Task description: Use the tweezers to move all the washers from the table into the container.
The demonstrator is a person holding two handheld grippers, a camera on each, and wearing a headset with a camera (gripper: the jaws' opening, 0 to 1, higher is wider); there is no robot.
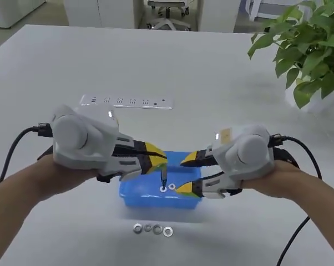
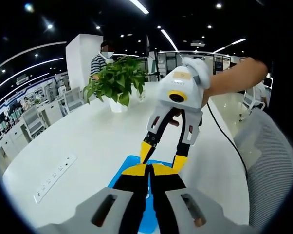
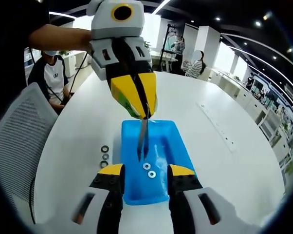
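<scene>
Four washers (image 1: 157,229) lie in a row on the table (image 1: 222,83), between its near edge and the container (image 1: 156,200). The container stands just behind them, near the middle of the near edge. Two more washers (image 1: 163,189) lie inside it, close together. The left claw (image 1: 160,158) is over the container, its jaws pressed together on the tweezers (image 1: 163,178). The tweezers point down into the container, tips just above the two washers inside. The right claw (image 1: 183,174) faces the left claw across the container, jaws spread wide and holding nothing. A power strip (image 1: 125,102) lies behind the container. A plant (image 1: 308,50) stands at the far right corner.
</scene>
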